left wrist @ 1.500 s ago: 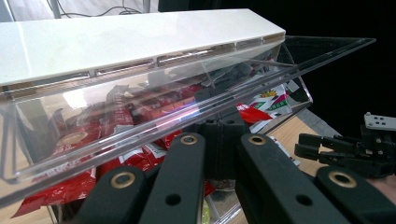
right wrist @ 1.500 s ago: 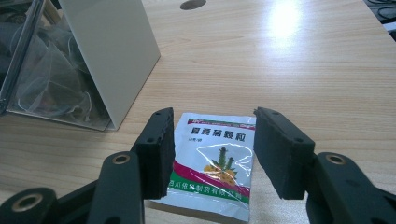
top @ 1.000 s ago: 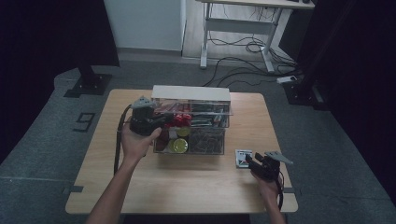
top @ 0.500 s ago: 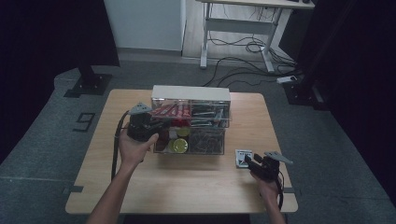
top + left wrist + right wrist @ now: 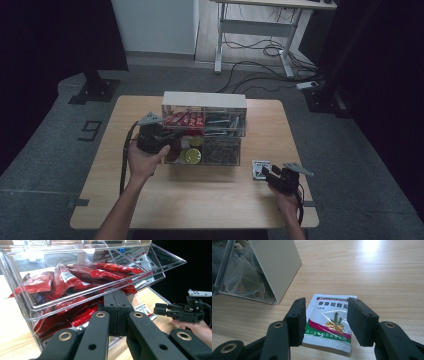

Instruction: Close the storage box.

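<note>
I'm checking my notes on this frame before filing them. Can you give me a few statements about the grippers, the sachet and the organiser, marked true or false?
1. The left gripper has its jaws shut. True.
2. The right gripper clamps the sachet. False: its jaws stand open, the sachet lying flat on the table between them.
3. The clear tilted bin holds red packets. True.
4. The sachet lies inside the organiser. False: it lies on the table beside it.

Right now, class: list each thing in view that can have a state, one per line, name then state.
Left gripper: shut, at the drawer front.
Right gripper: open, over the sachet.
Drawer of red packets: pulled open.
Sachet: flat on the table, sealed.
</note>
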Available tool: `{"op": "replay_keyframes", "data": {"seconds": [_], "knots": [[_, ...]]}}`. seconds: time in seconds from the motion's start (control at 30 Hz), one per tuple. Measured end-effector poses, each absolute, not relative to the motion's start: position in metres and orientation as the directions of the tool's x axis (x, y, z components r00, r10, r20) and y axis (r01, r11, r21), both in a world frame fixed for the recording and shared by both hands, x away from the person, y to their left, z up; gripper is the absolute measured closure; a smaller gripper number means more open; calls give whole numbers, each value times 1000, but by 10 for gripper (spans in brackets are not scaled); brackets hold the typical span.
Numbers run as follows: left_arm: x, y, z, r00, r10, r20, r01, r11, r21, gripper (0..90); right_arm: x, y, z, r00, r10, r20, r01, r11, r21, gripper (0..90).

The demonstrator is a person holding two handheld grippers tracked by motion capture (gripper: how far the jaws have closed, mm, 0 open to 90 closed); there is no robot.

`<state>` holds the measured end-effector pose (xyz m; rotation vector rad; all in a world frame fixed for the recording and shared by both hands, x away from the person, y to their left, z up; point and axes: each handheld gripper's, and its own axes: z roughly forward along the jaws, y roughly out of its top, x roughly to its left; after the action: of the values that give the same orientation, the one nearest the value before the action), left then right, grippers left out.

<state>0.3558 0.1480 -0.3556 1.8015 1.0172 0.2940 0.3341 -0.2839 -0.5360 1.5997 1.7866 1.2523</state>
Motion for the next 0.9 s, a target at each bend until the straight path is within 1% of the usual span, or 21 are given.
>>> {"op": "replay_keyframes", "data": {"seconds": [0.1, 0.17, 0.27, 0.33, 0.4, 0.53, 0.63, 0.73, 0.9], "knots": [[353, 150, -356, 618, 750, -237, 500, -143, 854, 896, 334, -284, -536, -239, 940, 243, 547, -77, 834, 492], [351, 153, -356, 626, 743, -235, 494, -144, 857, 878, 333, -284, -536, -238, 940, 243, 544, -79, 835, 492], [346, 157, -357, 633, 745, -210, 475, -159, 865, 846, 333, -285, -536, -237, 941, 243, 544, -78, 835, 491], [344, 158, -359, 636, 748, -188, 456, -168, 874, 800, 333, -284, -536, -237, 941, 242, 544, -78, 835, 492], [343, 160, -360, 630, 757, -174, 444, -167, 881, 732, 333, -284, -536, -238, 941, 242, 546, -76, 834, 491], [341, 161, -364, 636, 751, -178, 440, -163, 883, 617, 333, -283, -536, -240, 941, 240, 546, -73, 835, 490], [338, 162, -366, 641, 749, -167, 426, -166, 889, 552, 332, -284, -536, -240, 941, 241, 545, -75, 835, 490], [334, 163, -370, 645, 749, -152, 417, -178, 892, 504, 332, -285, -535, -239, 940, 243, 545, -77, 835, 489], [329, 166, -375, 655, 740, -152, 409, -178, 895, 463, 331, -285, -535, -239, 938, 251, 542, -86, 836, 489]]}}
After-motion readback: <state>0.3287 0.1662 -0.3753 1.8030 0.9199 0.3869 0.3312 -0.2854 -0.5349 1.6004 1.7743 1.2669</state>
